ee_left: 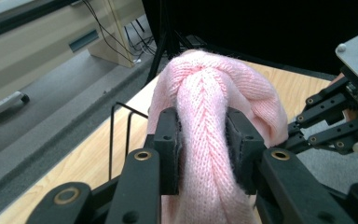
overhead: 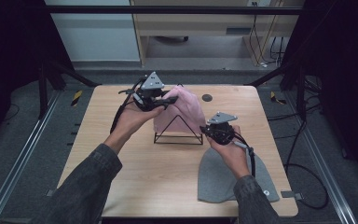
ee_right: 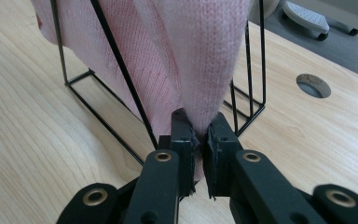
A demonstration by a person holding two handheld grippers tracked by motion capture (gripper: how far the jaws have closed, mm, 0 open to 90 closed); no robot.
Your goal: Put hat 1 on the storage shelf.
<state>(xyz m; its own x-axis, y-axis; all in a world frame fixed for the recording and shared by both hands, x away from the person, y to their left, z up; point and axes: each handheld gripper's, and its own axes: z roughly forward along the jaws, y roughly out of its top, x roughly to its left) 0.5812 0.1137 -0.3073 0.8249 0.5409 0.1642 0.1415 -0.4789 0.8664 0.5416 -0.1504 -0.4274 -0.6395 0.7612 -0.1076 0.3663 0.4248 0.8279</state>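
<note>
On the table (overhead: 135,172), near its middle, a black wire rack (overhead: 178,133) stands with a pink knitted hat (overhead: 184,105) draped over its peak. Both tongs are clamped on that hat.

The left tongs (overhead: 167,101) are held up at the hat's upper left, above the rack's top. In the left gripper view these tongs (ee_left: 203,149) pinch a thick bunched fold of the pink hat (ee_left: 214,93) between their pads, the knit bulging out above and below the jaws. The right tongs appear there at the right edge (ee_left: 303,135), just beside the hat.

The right tongs (overhead: 205,130) sit lower, at the hat's lower right edge, close to the rack's right leg and near the table top. In the right gripper view they (ee_right: 199,144) are nearly closed, nipping the bottom hem of the hat (ee_right: 205,56), which hangs down between the rack's wires (ee_right: 116,65). A round hole (ee_right: 313,85) in the table shows farther off.

A grey hat (overhead: 219,179) lies flat on the table at the near right, under the person's right hand (overhead: 230,151) and apart from the rack. The left hand (overhead: 133,116) grips its tool left of the rack.
</note>
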